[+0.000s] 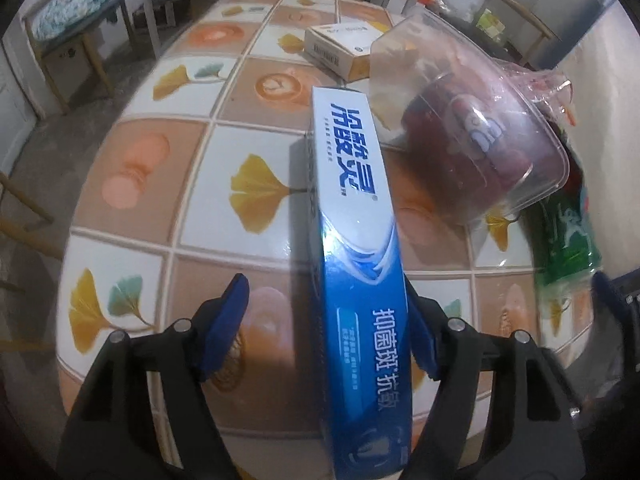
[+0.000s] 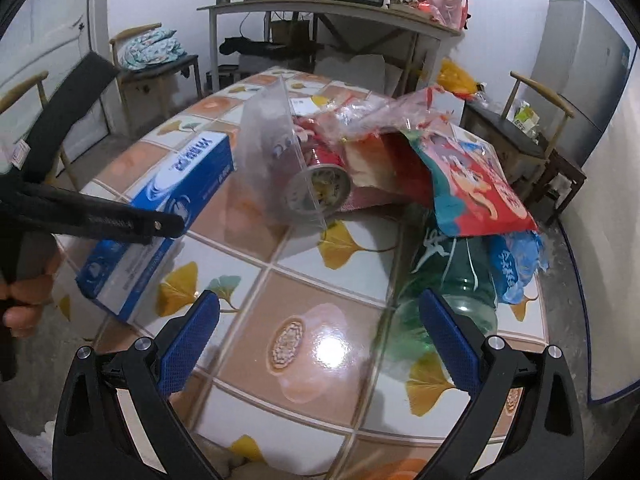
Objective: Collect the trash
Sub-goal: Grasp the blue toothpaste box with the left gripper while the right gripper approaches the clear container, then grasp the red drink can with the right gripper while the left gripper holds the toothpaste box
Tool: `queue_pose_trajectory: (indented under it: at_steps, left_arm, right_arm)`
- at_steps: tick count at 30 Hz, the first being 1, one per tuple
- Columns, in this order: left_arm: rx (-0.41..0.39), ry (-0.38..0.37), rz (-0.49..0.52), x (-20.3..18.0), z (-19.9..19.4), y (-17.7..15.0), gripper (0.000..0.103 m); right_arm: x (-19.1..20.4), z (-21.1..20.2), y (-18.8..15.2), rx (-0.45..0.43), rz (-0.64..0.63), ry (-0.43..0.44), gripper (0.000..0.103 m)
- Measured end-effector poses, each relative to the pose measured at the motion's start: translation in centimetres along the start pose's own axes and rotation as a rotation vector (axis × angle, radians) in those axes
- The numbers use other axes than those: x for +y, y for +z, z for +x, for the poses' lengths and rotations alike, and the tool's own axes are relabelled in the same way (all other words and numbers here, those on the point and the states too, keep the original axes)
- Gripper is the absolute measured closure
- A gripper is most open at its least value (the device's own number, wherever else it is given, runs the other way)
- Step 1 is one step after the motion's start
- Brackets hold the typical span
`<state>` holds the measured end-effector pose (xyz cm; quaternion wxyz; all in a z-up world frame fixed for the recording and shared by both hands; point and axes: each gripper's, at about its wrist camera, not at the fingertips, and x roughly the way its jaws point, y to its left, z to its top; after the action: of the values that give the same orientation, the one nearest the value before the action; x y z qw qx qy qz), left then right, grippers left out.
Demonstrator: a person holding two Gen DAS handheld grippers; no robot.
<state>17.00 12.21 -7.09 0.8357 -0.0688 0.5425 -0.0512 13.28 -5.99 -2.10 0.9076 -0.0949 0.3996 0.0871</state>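
Early stage, nearly all trash left on the worktop (image 2: pixel 320 240). Left gripper (image 1: pixel 324 332) has its fingers apart around the box (image 1: pixel 352 216), a long blue-white toothpaste carton; the right finger looks to touch it, the left finger stands clear, so no clamp yet. From the right wrist view the box sits tilted at the worktop's left edge, one end seemingly raised, cannot tell if lifted. Right gripper (image 2: pixel 320 340) is wide apart and holds nothing, hovering just beside the green bottle (image 2: pixel 448 272). Left to collect: clear tub (image 2: pixel 280 160) lying on its side over a red can (image 2: pixel 324 176), snack bag (image 2: pixel 472 184), blue wrapper (image 2: pixel 516 264), small carton (image 1: pixel 344 46) further back. No bin in view.
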Motion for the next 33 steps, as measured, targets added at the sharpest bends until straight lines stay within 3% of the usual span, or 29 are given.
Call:
queue_pose_trajectory:
  at_steps: [8, 10, 12, 17, 21, 24, 29, 30, 32, 33]
  left_arm:
    - [-0.059, -0.028, 0.035, 0.8, -0.2, -0.8, 0.034]
    - [-0.081, -0.055, 0.039, 0.9, -0.3, -1.1, 0.029]
    - [-0.093, -0.069, 0.047, 0.9, -0.1, -1.2, 0.027]
    - [-0.096, -0.093, 0.05, 1.2, -0.1, -1.1, 0.027]
    - [-0.094, -0.1, 0.031, 1.7, -0.2, -1.1, 0.03]
    - [-0.097, -0.093, 0.023, 2.0, -0.3, -1.0, 0.038]
    - [-0.1, -0.079, -0.013, 3.1, -0.5, -1.0, 0.065]
    - [-0.099, -0.083, -0.023, 3.4, -0.5, -1.0, 0.066]
    - [-0.098, -0.096, -0.033, 3.7, -0.5, -1.0, 0.066]
    - [-0.098, -0.097, -0.032, 3.7, -0.5, -1.0, 0.066]
  right_arm:
    - [-0.7, -1.8, 0.2, 0.004, 0.004, 0.008, 0.006]
    - [-1.1, -3.1, 0.2, -0.036, -0.003, 0.002, 0.006]
    - [-2.3, -4.7, 0.5, -0.095, 0.035, 0.004, 0.006]
    - [-6.0, -6.2, 2.8, -0.145, 0.175, -0.032, 0.006]
    - [-7.3, -4.6, 5.3, -0.113, 0.247, 0.115, 0.008]
    - [-5.3, -1.9, 8.3, -0.085, 0.169, 0.219, 0.016]
    - [-2.0, 4.0, 11.9, 0.02, 0.089, 0.293, 0.043]
    - [-1.7, 4.8, 12.2, 0.037, 0.087, 0.305, 0.046]
    - [-0.9, 6.8, 13.0, 0.082, 0.07, 0.317, 0.066]
    - [-0.4, 7.6, 13.1, 0.102, 0.06, 0.321, 0.071]
